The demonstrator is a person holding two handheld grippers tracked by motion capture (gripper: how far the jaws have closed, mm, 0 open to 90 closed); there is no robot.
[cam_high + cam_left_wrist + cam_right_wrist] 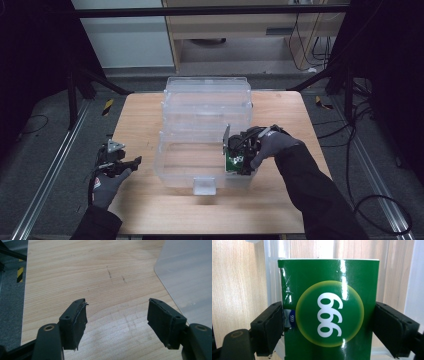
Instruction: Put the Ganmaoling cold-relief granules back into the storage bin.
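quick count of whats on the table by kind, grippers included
clear plastic storage bin with its lid open: 1
green cardboard box with a white 999 on a yellow-ringed circle: 1
black two-jaw grippers: 2, the left gripper and the right gripper
total: 4

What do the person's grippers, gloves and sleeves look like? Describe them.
Both grippers are black. The left gripper carries a grey three-cornered plate on top, and its jaw pads are worn and frayed at the edges. The right gripper has matching blocky black jaws with small screw holes. The person wears grey gloves and dark long sleeves.
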